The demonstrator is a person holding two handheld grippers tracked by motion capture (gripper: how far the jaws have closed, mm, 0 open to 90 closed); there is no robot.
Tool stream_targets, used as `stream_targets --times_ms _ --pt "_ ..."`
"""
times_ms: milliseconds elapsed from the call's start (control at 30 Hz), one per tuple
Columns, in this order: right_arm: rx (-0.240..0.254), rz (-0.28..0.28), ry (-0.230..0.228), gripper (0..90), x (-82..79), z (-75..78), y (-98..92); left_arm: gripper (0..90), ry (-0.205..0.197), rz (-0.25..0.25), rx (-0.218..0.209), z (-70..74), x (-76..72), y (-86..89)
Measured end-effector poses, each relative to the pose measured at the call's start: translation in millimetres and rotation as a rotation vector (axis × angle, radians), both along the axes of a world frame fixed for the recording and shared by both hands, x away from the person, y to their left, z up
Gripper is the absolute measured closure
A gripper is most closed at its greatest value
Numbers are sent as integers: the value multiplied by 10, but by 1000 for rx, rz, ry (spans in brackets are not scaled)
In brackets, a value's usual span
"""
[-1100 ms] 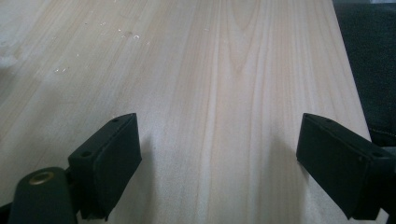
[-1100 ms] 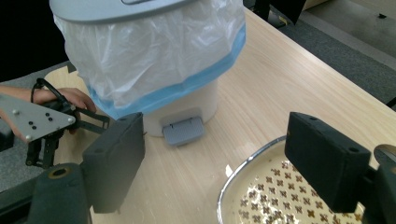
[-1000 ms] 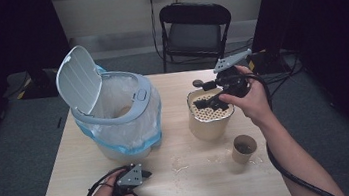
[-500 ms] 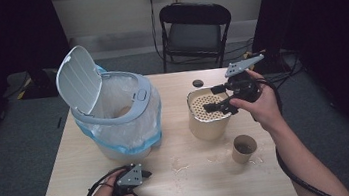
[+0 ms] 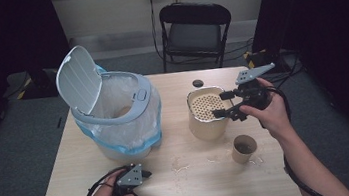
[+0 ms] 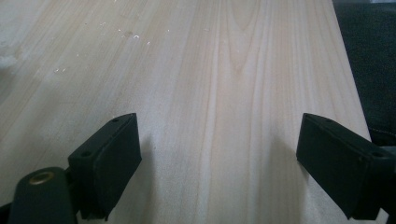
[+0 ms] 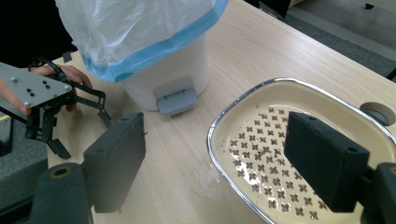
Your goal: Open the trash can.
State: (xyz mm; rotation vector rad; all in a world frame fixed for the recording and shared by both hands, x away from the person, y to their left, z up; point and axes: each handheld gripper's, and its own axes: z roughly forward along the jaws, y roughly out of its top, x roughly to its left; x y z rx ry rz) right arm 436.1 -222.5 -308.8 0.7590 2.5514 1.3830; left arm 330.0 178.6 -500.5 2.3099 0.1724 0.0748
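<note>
At right of centre in the high view, the right gripper (image 5: 224, 103) hangs over the near-right rim of the cream perforated container (image 5: 204, 108), fingers apart with nothing between them. The left gripper (image 5: 134, 189) rests on the worktop (image 5: 193, 186) at lower left, fingers wide apart over bare wood, below the lidded bin (image 5: 114, 115).

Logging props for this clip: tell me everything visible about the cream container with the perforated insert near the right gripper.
The cream container stands upright on the wooden table, right of the lined bin. It looks like glazed ceramic or enamelled metal, oval, with a thin silvery rim. Just below the rim sits a cream insert punched with small cross-shaped holes. Nothing shows lying on the insert. The right gripper, jaws open, hovers at its right rim; contact cannot be told.
</note>
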Motion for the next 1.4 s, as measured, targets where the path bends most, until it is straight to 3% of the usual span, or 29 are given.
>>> stream_targets --times_ms 167,333,633,733,1400 --pt "-13 2 7 208 -19 -58 -53 131 1 0 9 3 0 5" --pt "-43 31 -15 216 -56 -141 -143 131 8 2 6 0 -4 2" --pt "-34 1 -16 214 -113 -270 -283 131 8 1 6 0 -3 2" --pt "-57 2 -5 210 -137 -336 -324 131 8 1 6 0 -3 3" --pt "-23 -50 38 203 -266 -675 -576 131 8 1 4 -1 -3 1"
